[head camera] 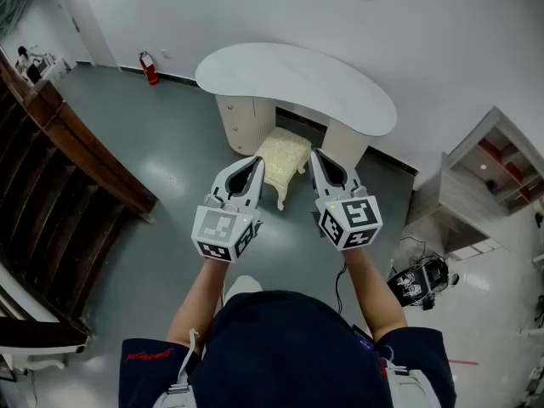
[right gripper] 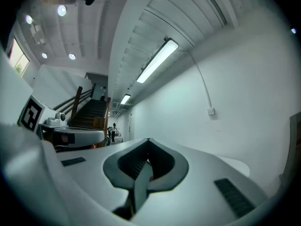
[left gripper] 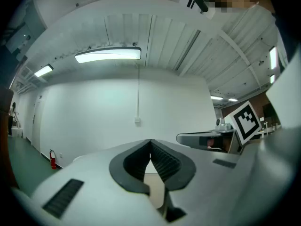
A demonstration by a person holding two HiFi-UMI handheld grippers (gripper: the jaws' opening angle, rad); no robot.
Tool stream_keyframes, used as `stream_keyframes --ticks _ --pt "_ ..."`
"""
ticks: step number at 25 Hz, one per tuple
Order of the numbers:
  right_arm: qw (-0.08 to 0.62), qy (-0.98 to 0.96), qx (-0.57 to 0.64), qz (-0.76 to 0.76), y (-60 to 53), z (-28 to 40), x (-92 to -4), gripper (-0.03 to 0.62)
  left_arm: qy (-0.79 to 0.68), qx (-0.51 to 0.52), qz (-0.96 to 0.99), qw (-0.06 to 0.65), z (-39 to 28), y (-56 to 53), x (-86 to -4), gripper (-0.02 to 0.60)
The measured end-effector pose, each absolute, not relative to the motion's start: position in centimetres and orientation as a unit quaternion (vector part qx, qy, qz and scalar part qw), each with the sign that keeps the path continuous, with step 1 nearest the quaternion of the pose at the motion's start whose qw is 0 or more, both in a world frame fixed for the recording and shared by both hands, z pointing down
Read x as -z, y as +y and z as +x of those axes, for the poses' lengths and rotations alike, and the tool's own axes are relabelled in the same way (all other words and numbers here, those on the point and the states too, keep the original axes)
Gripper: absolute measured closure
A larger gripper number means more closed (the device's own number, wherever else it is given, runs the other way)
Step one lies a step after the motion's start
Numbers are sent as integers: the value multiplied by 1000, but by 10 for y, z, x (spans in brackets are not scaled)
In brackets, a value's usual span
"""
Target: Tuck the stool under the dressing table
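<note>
In the head view the dressing table [head camera: 297, 82] has a white kidney-shaped top and stands against the white wall. The cream cushioned stool [head camera: 285, 155] stands on the grey floor, its far end in the gap under the tabletop and its near end and a carved leg out in front. My left gripper [head camera: 257, 161] is shut and empty, held level by the stool's left side. My right gripper [head camera: 314, 155] is likewise shut and empty at the stool's right side. The left gripper view shows closed jaws [left gripper: 150, 141]. The right gripper view shows the same [right gripper: 148, 140]. Whether either touches the stool is unclear.
A dark wooden staircase railing [head camera: 76, 151] runs along the left. A red fire extinguisher [head camera: 150, 68] stands by the wall left of the table. A white shelf unit [head camera: 493, 185] is at the right, with a small device and cable [head camera: 421, 280] on the floor near it.
</note>
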State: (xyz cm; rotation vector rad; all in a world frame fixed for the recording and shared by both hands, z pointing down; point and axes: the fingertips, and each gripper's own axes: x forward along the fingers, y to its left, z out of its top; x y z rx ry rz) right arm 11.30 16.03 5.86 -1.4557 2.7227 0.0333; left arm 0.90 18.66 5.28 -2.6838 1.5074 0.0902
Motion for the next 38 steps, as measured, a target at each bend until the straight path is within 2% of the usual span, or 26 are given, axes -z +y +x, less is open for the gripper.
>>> stream_keyframes --ticks 24,38 --pt "44 884 16 -465 155 121 -68 582 499 -21 -866 12 14 191 -67 565" --pt "42 879 18 -474 105 105 -71 582 482 -19 -876 6 4 135 -71 565"
